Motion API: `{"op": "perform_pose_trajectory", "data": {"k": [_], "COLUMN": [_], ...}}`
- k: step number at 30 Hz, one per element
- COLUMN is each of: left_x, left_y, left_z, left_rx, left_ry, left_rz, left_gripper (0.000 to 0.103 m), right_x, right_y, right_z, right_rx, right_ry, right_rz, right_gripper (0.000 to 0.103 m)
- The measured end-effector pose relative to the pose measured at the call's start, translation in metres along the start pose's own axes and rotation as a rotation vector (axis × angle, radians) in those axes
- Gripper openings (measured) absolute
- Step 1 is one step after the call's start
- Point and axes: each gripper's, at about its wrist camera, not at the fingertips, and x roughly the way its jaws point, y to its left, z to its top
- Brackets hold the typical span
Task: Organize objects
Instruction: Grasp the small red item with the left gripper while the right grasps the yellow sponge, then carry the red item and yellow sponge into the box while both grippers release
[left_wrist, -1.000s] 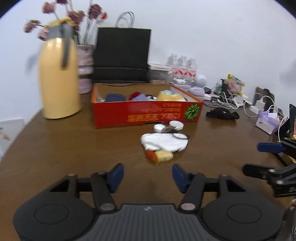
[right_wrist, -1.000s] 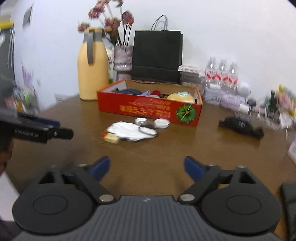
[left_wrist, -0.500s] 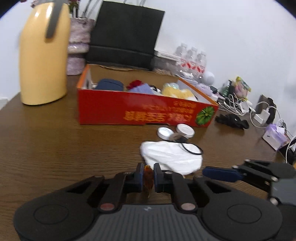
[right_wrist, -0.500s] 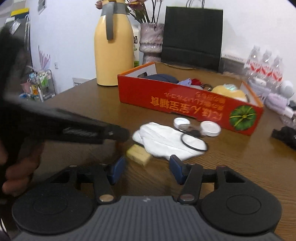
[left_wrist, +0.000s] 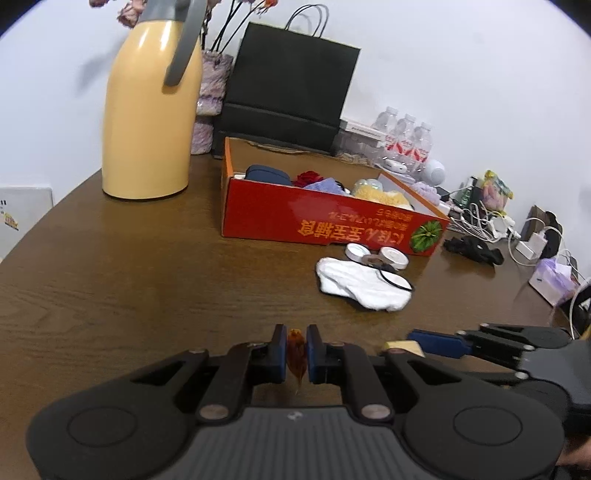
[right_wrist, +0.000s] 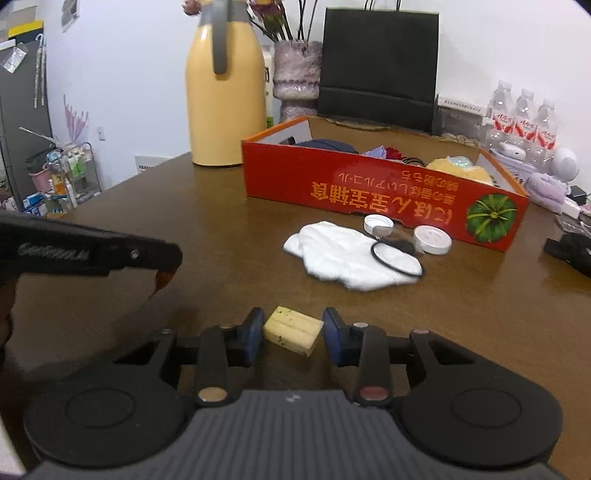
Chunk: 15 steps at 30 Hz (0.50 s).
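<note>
My left gripper (left_wrist: 296, 350) is shut on a small orange-brown translucent piece (left_wrist: 296, 352) and holds it above the wooden table; it also shows in the right wrist view (right_wrist: 162, 277). My right gripper (right_wrist: 293, 334) is around a pale yellow sponge-like block (right_wrist: 293, 329) with its jaws close on both sides; whether the pads touch it is unclear. A red cardboard box (left_wrist: 325, 221) with several soft items inside stands ahead. A white cloth (right_wrist: 347, 258), a black ring (right_wrist: 395, 260) and two white lids (right_wrist: 432, 239) lie in front of the box.
A tall yellow thermos (left_wrist: 151, 110) stands at the far left, with a vase (left_wrist: 210, 99) and a black paper bag (left_wrist: 288, 99) behind the box. Water bottles (left_wrist: 406, 140), cables and chargers (left_wrist: 491, 225) and a black strap (left_wrist: 472, 249) crowd the right side.
My left gripper has lifted and pulled back to the left with the orange piece. My right gripper has come forward and narrowed around the yellow block.
</note>
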Motion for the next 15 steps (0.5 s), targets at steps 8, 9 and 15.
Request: {"op": "perform_pose_trajectory", "data": {"k": [8,9,15], "left_x": [-0.08,-0.092,-0.104], "left_y": [-0.028,-0.03,-0.037], "left_z": [-0.007,-0.006,0.002], "left_rx": [0.046,0.052,0.047], "left_ry": [-0.141,-0.173,-0.191], "left_rz": [-0.012,-0.021,-0.049], "left_gripper": [0.009,0.009,0.009], "right_x": [-0.099,-0.11,-0.127], "right_y": [-0.024,-0.029,-0.048], "right_z": [-0.016,-0.016,-0.021], "right_rx": [-0.012,0.004,0.022], "right_ry": [-0.109,-0.128,-0.163], "right_rz": [-0.162,-0.172,-0.192], "right_gripper": [0.035,0.036,0.036]}}
